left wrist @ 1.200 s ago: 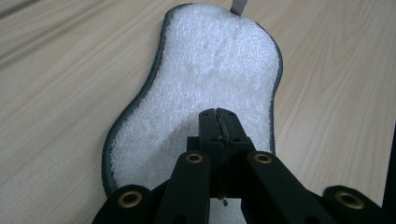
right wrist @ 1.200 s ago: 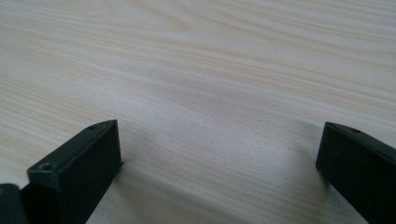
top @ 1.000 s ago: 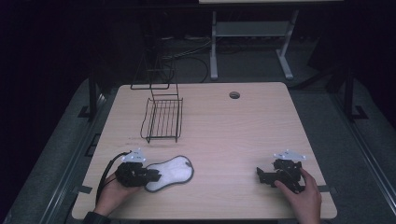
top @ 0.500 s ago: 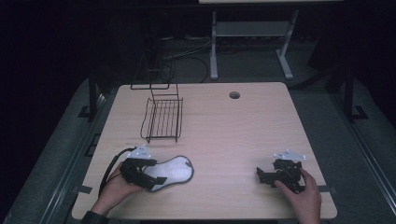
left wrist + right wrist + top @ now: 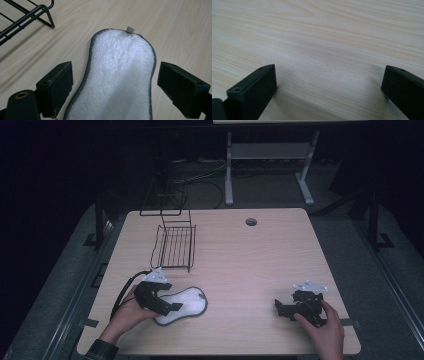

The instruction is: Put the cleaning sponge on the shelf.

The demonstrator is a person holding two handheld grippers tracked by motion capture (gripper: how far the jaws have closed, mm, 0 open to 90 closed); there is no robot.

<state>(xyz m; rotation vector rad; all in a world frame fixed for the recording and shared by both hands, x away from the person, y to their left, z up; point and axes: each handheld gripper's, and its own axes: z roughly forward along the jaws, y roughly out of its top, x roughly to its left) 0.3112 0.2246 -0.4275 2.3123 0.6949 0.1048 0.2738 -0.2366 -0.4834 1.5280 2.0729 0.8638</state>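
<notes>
1. Your left gripper (image 5: 172, 306) has its jaws spread wide; they have just been opening. The white pad (image 5: 182, 304) lies flat between them, the pads clear of both its edges.
2. In the left gripper view the pad (image 5: 120, 75) is a fluffy, peanut-shaped cloth with a dark grey trim and a small tag at its far end. It rests on the table (image 5: 250, 270) near the front left, just in front of the wire rack (image 5: 173, 246) and apart from it.
3. Your right gripper (image 5: 285, 307) is parked front right, jaws apart over bare wood, nothing between them. Keep it there.
4. Step in hand looks like getting a grip on the pad. Judgement: it's soft and thin, so a pinch across the full width will likely just bunch it.
5. Better: tilt the left gripper down, slide one jaw under the near trimmed edge, close on the edge, not the middle.
6. Close slowly, then check that the trim sits between the pads before lifting.
7. Lift straight up; watch for the rack's front foot (image 5: 50, 17) nearby.
</notes>
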